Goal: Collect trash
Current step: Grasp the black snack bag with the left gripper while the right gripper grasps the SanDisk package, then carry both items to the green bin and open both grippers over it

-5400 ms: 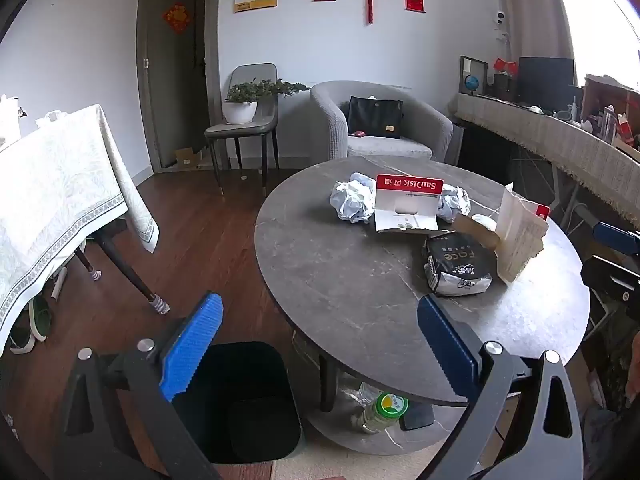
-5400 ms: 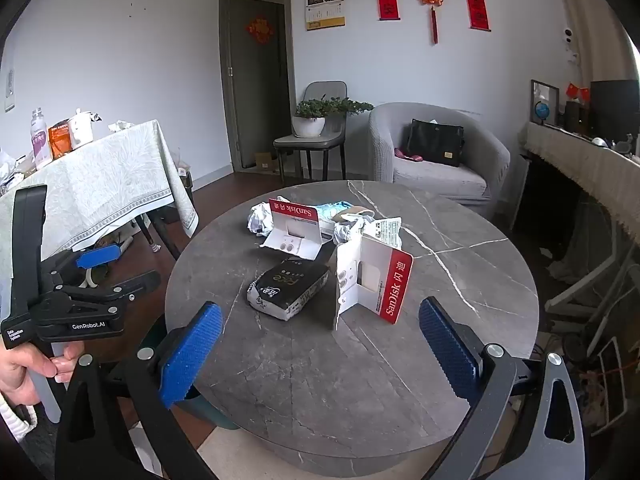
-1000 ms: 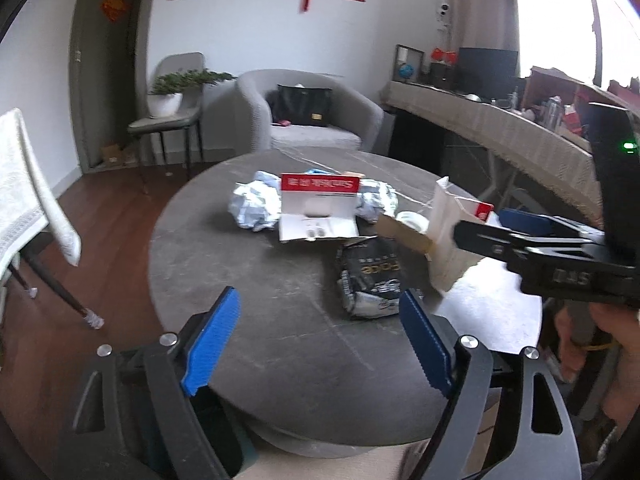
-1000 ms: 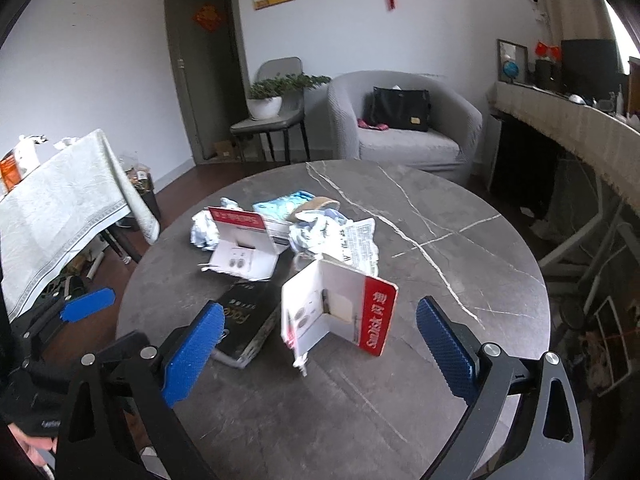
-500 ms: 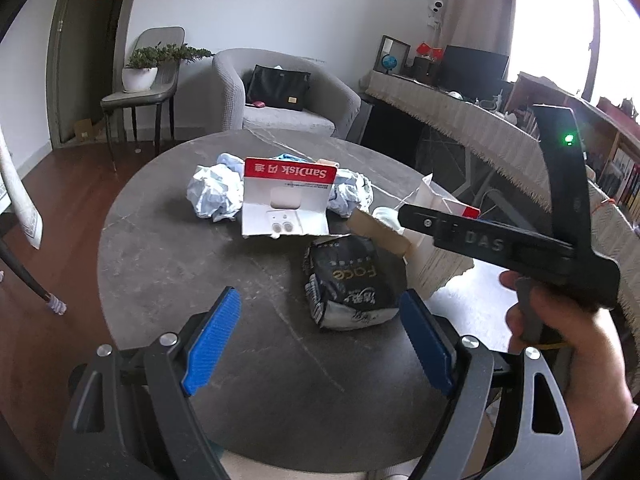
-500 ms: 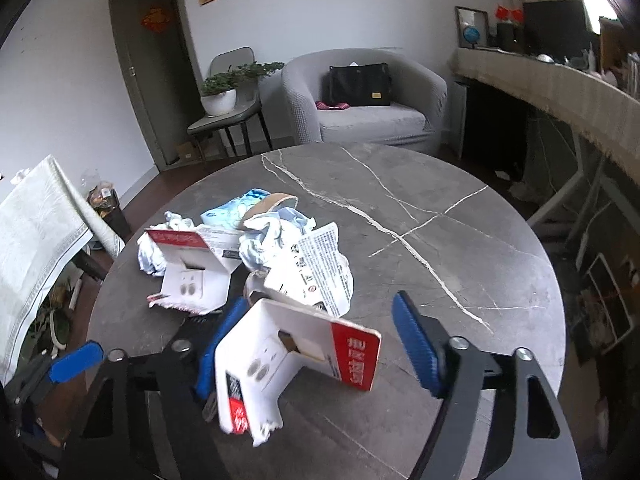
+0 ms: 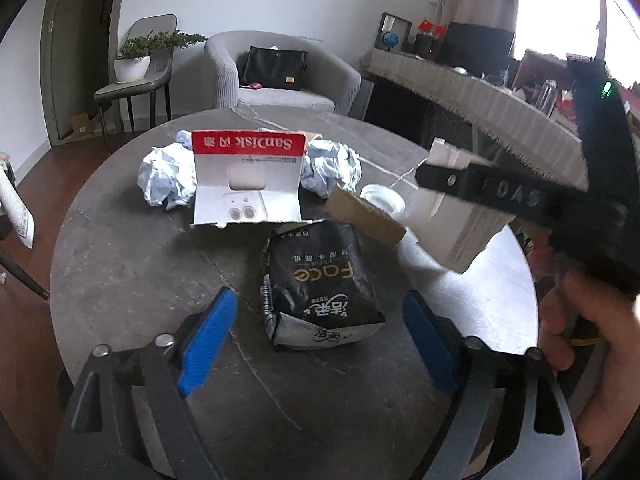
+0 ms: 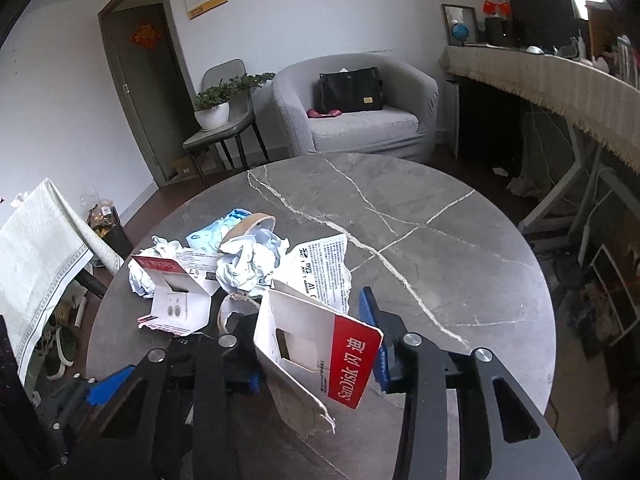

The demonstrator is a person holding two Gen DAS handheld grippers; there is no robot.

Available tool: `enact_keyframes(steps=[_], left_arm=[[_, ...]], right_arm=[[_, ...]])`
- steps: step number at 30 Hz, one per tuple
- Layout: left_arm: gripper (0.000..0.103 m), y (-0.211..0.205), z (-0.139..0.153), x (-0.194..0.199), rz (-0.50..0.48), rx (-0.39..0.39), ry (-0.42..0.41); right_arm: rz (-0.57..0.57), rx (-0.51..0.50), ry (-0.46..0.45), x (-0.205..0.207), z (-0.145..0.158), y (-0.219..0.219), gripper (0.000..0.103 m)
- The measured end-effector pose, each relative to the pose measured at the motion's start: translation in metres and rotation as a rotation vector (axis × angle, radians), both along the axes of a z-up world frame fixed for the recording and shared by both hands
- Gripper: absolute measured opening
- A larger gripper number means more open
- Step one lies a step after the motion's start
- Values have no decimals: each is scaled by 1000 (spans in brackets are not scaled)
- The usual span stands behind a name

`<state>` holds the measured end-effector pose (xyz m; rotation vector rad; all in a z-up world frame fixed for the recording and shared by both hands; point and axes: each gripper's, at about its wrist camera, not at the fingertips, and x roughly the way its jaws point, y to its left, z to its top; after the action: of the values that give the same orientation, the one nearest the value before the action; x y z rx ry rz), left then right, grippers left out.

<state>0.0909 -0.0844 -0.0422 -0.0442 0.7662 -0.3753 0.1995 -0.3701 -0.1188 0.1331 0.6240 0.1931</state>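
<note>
Trash lies on a round grey marble table (image 7: 120,272). My left gripper (image 7: 316,340) is open, its blue pads either side of a black tissue pack (image 7: 320,288). Behind it lie an open SanDisk card package (image 7: 246,180) and crumpled paper (image 7: 164,180). My right gripper (image 8: 316,348) has closed on a folded white-and-red SanDisk card package (image 8: 316,352). It shows in the left wrist view (image 7: 456,216) with the right gripper's body across it. Crumpled paper (image 8: 248,264) and another SanDisk package (image 8: 176,300) lie beyond it.
A grey armchair (image 8: 352,112) with a black bag stands behind the table. A chair with a potted plant (image 8: 216,108) is at the back left. A cloth-covered table (image 8: 36,248) is at the left. A fringed shelf (image 8: 560,80) runs along the right.
My right gripper moved in and closed on the folded SanDisk package. My left gripper came closer to the table, over the black tissue pack.
</note>
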Motion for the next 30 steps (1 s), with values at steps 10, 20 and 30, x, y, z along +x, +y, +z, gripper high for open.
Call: enact_keyframes(steps=[10, 20, 30], left_arm=[[60, -4, 0, 4, 37, 60, -10], [55, 17, 11, -9, -46, -54, 19], [55, 66, 35, -31, 18, -39, -73]], right_arm=[[37, -25, -15, -4, 6, 2, 41], [63, -28, -58, -16, 24, 11, 41], [129, -21, -91, -20, 31, 47, 41]])
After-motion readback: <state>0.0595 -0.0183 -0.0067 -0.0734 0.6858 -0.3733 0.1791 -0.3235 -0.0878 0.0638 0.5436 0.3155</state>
